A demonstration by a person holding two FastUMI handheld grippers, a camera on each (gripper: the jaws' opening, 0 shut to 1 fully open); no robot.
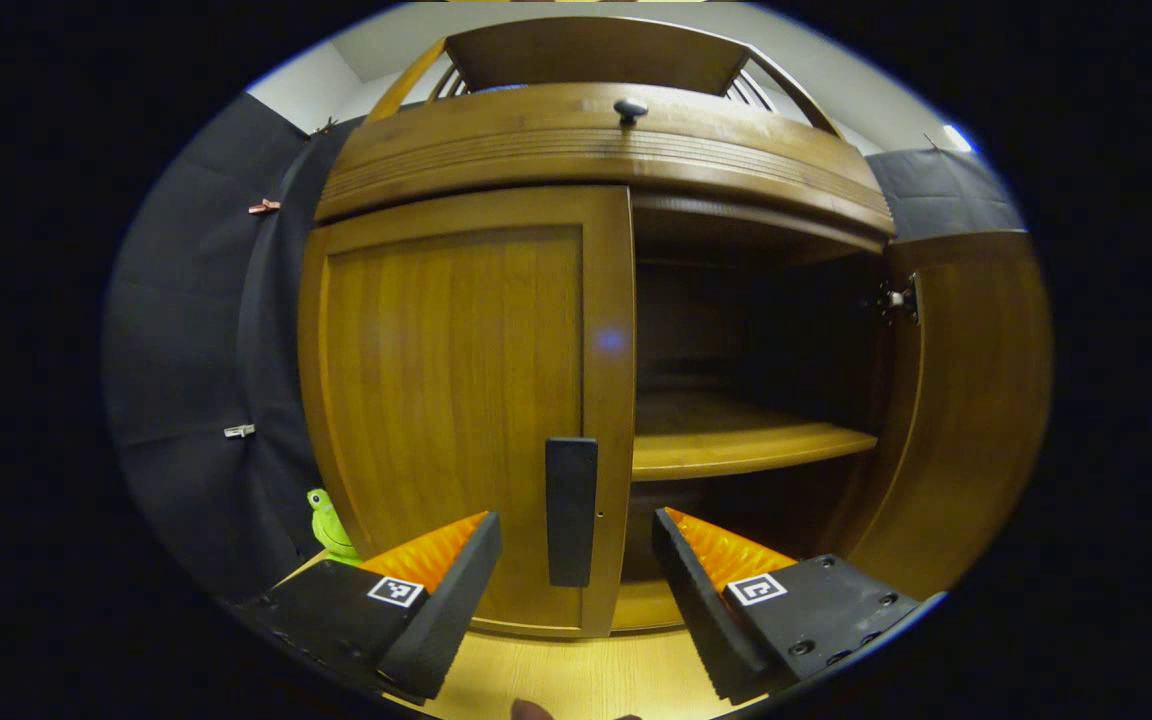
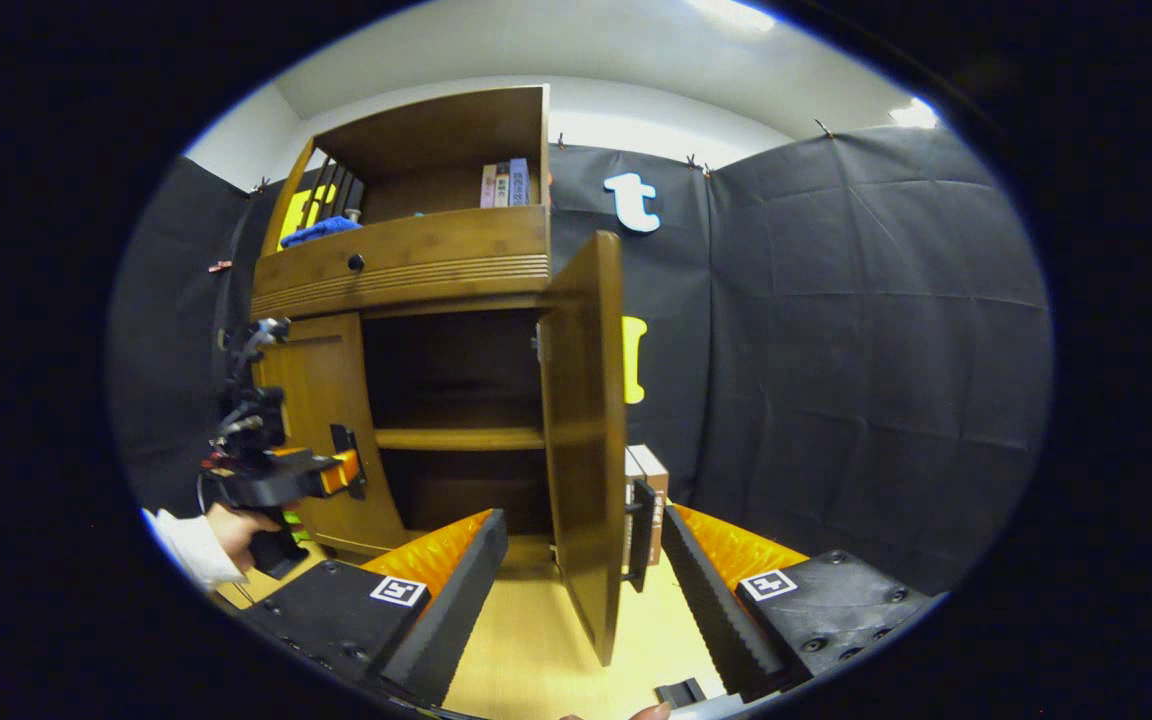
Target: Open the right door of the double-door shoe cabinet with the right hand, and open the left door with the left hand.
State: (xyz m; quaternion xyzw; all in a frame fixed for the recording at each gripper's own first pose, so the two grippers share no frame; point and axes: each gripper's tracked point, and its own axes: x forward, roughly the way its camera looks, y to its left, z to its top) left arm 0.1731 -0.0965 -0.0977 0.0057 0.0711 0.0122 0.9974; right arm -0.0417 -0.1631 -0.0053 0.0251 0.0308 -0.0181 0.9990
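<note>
The tall brown wooden double-door shoe cabinet point(image 1: 596, 150) is standing on the pale wood floor point(image 1: 566, 680), and the task is sitting at its halfway point: the brown wooden right door point(image 2: 581, 420) is hanging swung out, edge-on in the right gripper view, while the matching panelled left door point(image 1: 456, 400) is lying shut against the frame. The step in hand is, by my judgement, the opening of that left door. The left claw point(image 1: 576, 580) is hovering with its jaws spread wide on either side of the flat black upright handle point(image 1: 572, 510) at the door's inner edge, not yet pressing on it; the next move is likely calling for an advance, a pinch on that handle, and a pull outward along the hinge's arc. The right claw point(image 2: 581, 590) is also standing wide, straddling the open door's lower edge and its own black handle point(image 2: 641, 530) without gripping. Inside, a bare wooden shelf point(image 1: 746, 445) is showing. Nothing is blocking the left door's swing that I can see, though a small green toy figure point(image 1: 328, 525) is sitting near the cabinet's left foot, and a brown cardboard box point(image 2: 651, 480) is standing behind the open door. A small dark round knob point(image 1: 630, 108) is sitting on the drawer above.
</note>
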